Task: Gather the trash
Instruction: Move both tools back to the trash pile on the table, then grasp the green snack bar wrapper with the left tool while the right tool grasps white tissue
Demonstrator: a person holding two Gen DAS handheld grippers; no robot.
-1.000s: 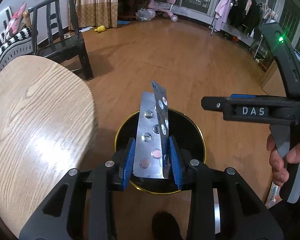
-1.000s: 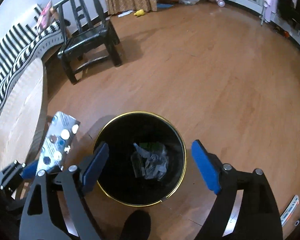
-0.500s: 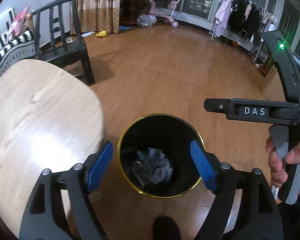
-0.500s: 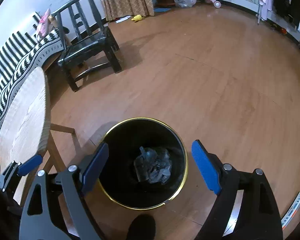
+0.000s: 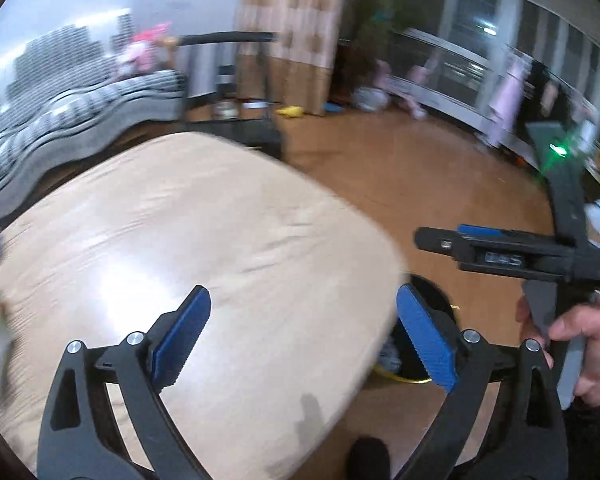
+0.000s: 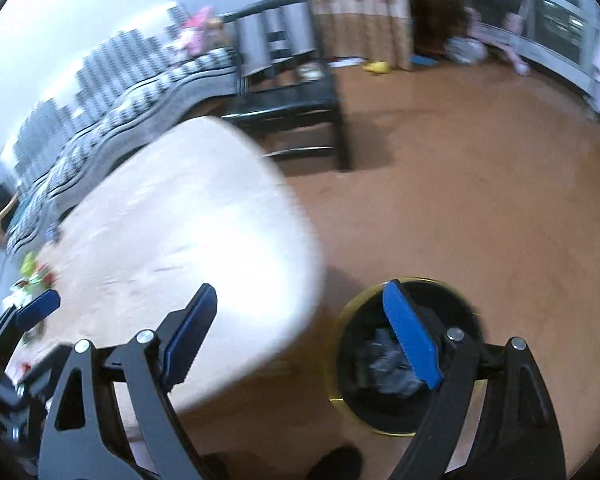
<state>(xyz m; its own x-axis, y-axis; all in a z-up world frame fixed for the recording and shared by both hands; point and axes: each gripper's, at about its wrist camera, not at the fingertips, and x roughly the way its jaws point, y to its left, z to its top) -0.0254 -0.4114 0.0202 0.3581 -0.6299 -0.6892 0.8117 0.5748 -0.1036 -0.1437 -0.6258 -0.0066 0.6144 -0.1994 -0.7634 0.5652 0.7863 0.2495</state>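
A black trash bin with a gold rim (image 6: 404, 360) stands on the floor beside the wooden table (image 6: 188, 240), with grey crumpled trash (image 6: 388, 364) inside. In the left wrist view the bin (image 5: 428, 328) is mostly hidden behind the table edge and my right finger. My left gripper (image 5: 304, 336) is open and empty over the table (image 5: 204, 248). My right gripper (image 6: 300, 328) is open and empty, straddling the table edge and the bin. Small colourful items (image 6: 34, 272) lie at the table's far left, blurred. Both views are motion-blurred.
A dark wooden chair (image 6: 288, 96) stands beyond the table. A striped sofa (image 5: 60, 120) runs along the left wall. The wooden floor (image 6: 480, 200) stretches right toward curtains and windows. The right gripper's body and the hand holding it (image 5: 540, 264) show at right in the left wrist view.
The left gripper opened and the blister pack dropped into the bin. Both grippers have since swung left, from above the bin toward the table.
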